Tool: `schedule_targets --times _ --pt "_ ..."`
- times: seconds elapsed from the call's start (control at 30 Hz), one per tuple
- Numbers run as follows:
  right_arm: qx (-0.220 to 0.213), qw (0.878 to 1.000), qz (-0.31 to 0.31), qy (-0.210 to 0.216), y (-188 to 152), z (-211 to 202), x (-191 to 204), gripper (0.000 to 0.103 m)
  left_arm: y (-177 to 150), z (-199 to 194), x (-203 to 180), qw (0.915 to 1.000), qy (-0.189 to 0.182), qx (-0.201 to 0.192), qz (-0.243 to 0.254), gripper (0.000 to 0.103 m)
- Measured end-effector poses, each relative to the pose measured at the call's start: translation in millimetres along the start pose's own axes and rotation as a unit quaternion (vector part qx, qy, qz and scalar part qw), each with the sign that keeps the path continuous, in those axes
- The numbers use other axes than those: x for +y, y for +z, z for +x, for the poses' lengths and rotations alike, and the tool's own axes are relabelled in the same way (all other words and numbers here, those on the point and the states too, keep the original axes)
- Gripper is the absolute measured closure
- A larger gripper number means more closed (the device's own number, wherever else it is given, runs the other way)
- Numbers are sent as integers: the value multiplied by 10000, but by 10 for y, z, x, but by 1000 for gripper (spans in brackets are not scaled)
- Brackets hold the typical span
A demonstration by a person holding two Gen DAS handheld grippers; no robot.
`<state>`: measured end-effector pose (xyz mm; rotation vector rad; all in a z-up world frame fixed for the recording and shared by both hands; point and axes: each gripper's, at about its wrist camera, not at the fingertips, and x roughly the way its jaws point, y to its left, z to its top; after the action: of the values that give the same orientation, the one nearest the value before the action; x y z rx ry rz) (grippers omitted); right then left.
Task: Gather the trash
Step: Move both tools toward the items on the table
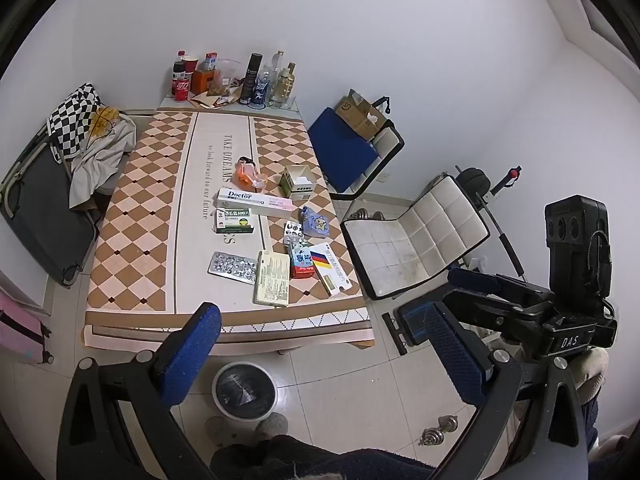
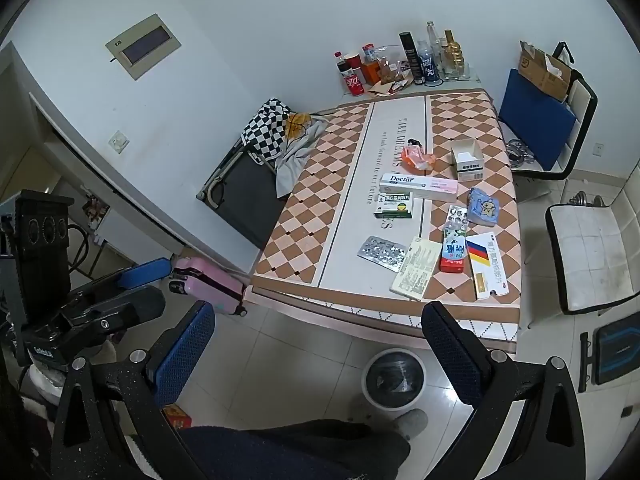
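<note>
Both grippers hang short of the table's near edge, above the tiled floor, tilted down toward it. The left gripper [image 1: 324, 356] has its jaws spread wide with nothing between them, and the right gripper [image 2: 320, 352] is the same, wide apart and empty. The trash sits in the near right half of the table [image 1: 132, 216]: a foil pill sheet [image 1: 232, 267], a leaflet [image 1: 273, 283], a red milk carton [image 1: 302, 262] and a striped box [image 1: 331, 270], which lies just beside the right edge. Further back lie a toothpaste box [image 1: 256, 201], a green medicine box [image 1: 235, 221] and an open white box [image 1: 298, 184]. The table's left half is bare cloth. A bin [image 1: 244, 392] stands on the floor just in front of the near edge, between the two grippers. A white chair [image 1: 416, 240] stands close to the table's right edge, and bottles [image 1: 256, 80] line the far end.
</note>
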<state>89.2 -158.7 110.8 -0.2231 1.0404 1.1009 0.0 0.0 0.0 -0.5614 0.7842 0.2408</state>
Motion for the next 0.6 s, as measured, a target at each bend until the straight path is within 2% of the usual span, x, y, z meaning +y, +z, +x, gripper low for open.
schedule_targets --times 0.5,0.57,0.6 --pt "22 10000 67 -36 63 108 109 0 -29 15 73 10000 30 63 19 0" --pt "0 9999 153 -78 83 141 103 0 19 72 119 9999 147 79 2 0" --pt "-28 9995 260 -155 86 180 97 0 28 118 152 9994 332 71 -1 0"
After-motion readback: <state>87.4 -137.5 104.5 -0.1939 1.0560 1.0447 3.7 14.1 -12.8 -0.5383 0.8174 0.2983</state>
